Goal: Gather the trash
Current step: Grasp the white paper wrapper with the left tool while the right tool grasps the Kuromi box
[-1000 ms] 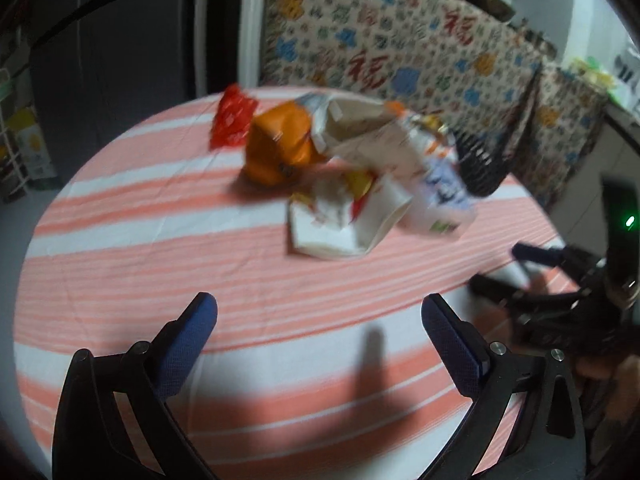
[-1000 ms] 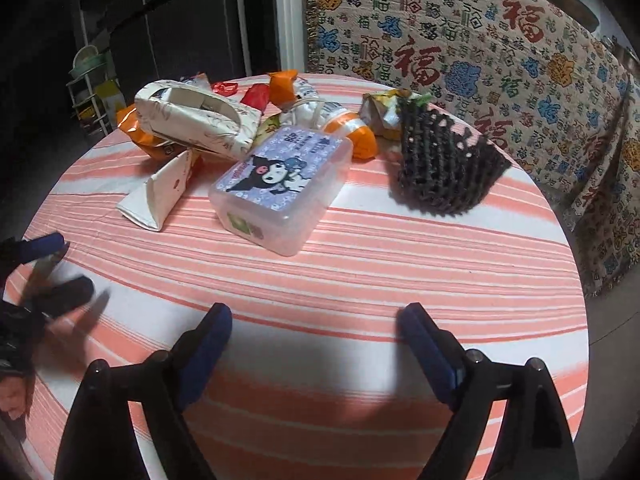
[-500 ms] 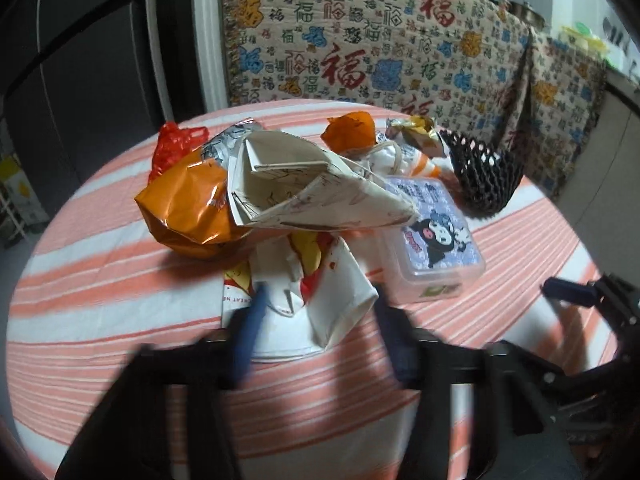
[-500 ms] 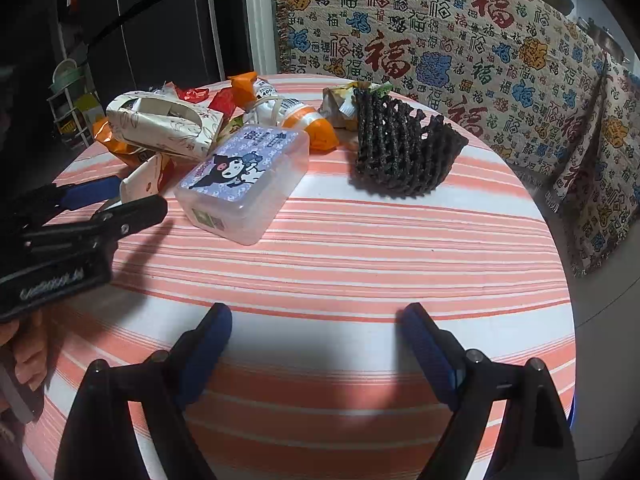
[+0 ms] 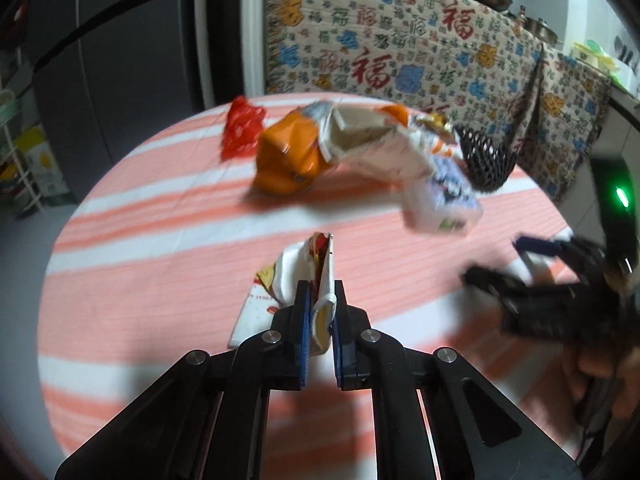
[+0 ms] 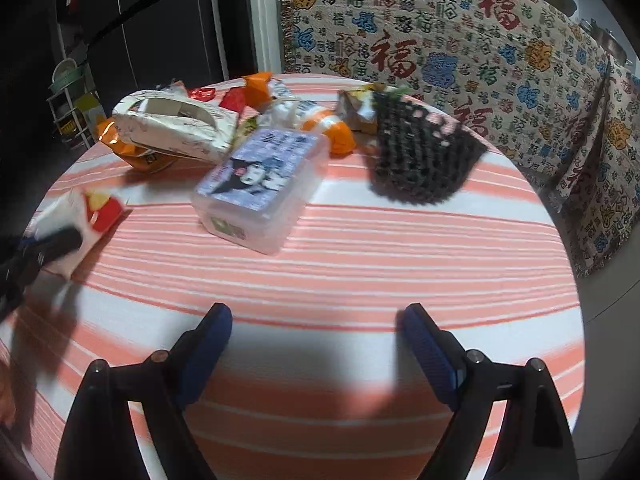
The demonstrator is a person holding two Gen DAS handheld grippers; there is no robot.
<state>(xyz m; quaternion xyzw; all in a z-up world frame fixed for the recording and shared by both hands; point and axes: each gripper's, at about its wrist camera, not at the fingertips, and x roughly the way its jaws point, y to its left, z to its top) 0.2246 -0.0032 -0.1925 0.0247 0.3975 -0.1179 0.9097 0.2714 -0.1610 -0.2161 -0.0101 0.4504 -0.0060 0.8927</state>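
Note:
A white paper fries wrapper (image 5: 298,268) with red and yellow print sits pinched between my left gripper's (image 5: 320,292) blue pads, whose jaws are closing tight on it. It hangs just over the striped tablecloth (image 5: 160,280), apart from the trash pile. The right wrist view shows the same wrapper (image 6: 80,212) at far left with the left gripper (image 6: 52,240) on it. My right gripper (image 6: 316,320) stands open over bare cloth near the table's front edge, nothing between its fingers. It also shows, blurred, in the left wrist view as the right gripper (image 5: 492,260).
The pile at the table's far side holds an orange foil bag (image 5: 288,160), a red wrapper (image 5: 240,132), a torn tissue box (image 6: 176,124), a clear plastic box (image 6: 260,184) and a black foam net (image 6: 420,160). A patterned cloth (image 6: 440,52) hangs behind.
My left gripper went forward to the pile, closed on the white wrapper and drew it back away from the other trash. The right gripper stayed open in place.

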